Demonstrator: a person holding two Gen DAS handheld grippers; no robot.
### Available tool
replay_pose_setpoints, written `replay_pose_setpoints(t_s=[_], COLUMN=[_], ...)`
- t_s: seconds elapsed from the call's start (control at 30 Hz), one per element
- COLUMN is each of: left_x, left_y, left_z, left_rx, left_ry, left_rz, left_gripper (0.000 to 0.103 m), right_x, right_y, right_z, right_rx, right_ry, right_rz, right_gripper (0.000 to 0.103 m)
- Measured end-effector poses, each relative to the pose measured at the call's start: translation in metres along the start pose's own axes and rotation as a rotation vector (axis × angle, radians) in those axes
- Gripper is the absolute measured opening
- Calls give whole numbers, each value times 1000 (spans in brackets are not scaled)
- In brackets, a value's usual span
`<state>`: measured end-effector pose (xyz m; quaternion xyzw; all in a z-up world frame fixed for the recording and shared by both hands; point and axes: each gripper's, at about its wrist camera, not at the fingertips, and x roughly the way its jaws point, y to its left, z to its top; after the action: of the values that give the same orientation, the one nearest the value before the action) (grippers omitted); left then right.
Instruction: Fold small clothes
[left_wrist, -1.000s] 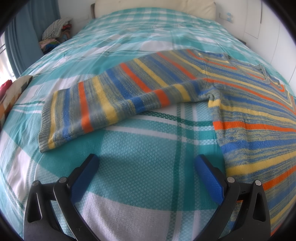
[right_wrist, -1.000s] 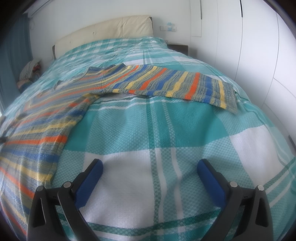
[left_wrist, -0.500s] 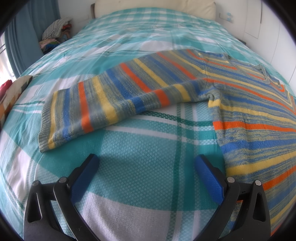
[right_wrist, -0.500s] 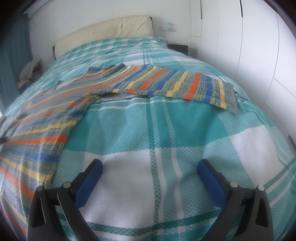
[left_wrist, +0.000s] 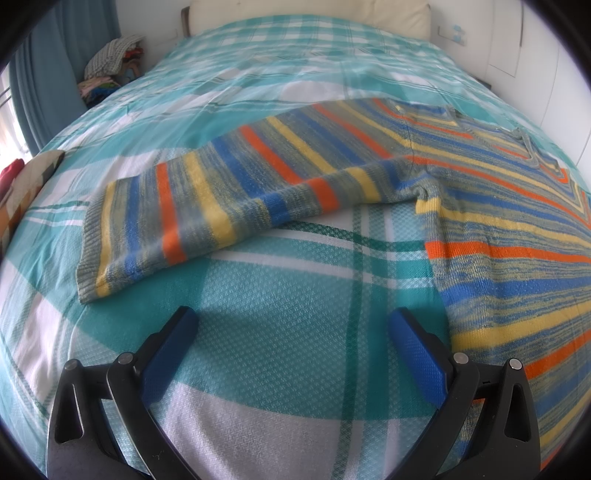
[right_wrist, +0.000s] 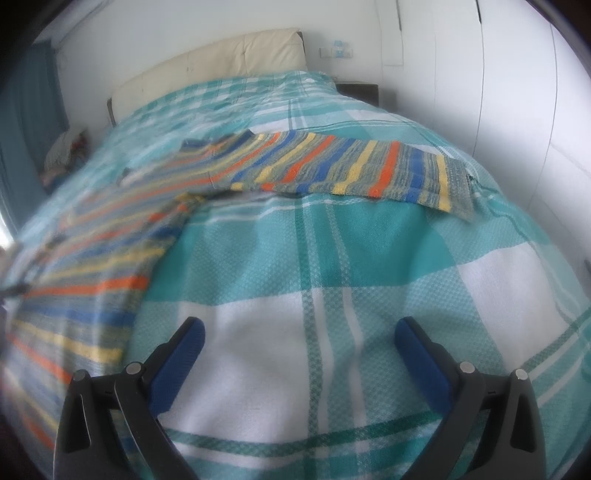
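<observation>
A striped knit sweater (left_wrist: 498, 236) in blue, yellow, orange and grey lies flat on a teal and white checked bedspread (left_wrist: 295, 332). Its left sleeve (left_wrist: 221, 199) stretches out to the left in the left wrist view. My left gripper (left_wrist: 291, 332) is open and empty, hovering over the bedspread just below that sleeve and left of the sweater body. In the right wrist view the sweater body (right_wrist: 92, 258) lies at left and the right sleeve (right_wrist: 351, 170) stretches right. My right gripper (right_wrist: 299, 339) is open and empty above bare bedspread (right_wrist: 332, 277).
A cream headboard (right_wrist: 214, 62) stands at the far end. A pile of clothes (left_wrist: 110, 62) sits beside the bed at the far left, by a blue curtain (left_wrist: 55, 55). White wall panels (right_wrist: 517, 92) run along the right side.
The right wrist view has shifted and blurred slightly, with the sweater sliding right in frame. The left gripper has hardly moved. Both grippers stay open.
</observation>
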<state>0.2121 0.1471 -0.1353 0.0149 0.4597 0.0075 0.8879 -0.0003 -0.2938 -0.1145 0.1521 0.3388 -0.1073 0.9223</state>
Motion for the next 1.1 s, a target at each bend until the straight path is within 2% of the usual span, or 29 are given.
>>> replay_pose_setpoints(t_s=[0.1,0.27,0.33,0.47,0.6,0.63,0.67,0.77,0.83,0.87,1.0,1.1], left_x=[-1,-1,0,2,-3,-8,-18,-51,-63,-65,-63,-62], left_y=[0,0,0,1,4,5,6,10,13,15,27,36], left_z=[-1,-1,-1,1,5,4,3,-3,-8,-11,-22,-18], left_rx=[-2,-1,1,-5,-17,-30,-52,-93,-105,-111,-138,-157], left_ry=[0,0,0,16,64,71,66,-26,-79,-101,-148,-158], left_rz=[-2,0,3,1,-10,-9,-15,-70,-55,-42,9,30], left_gripper=[103,103,103,103,102,100,100,101,101,101,101,101], right_x=[-18,-27,-15,21,54,61,68,86,91,90,66,39], right_y=[-32,-122,-158,-191,-192,-190,-189,-179,-175,-173,-135,-84], right_z=[20,62,73,90,106,109,112,117,123,127,158,200], right_rx=[152,408,511,601,603,596,582,508,485,482,321,262], right_ry=[-47,-93,-66,25,101,126,150,238,270,284,249,140], right_rz=[99,106,131,221,310,293,265,211,226,235,95,191], right_gripper=[101,101,99,81,70,69,62,47,25,4,3,3])
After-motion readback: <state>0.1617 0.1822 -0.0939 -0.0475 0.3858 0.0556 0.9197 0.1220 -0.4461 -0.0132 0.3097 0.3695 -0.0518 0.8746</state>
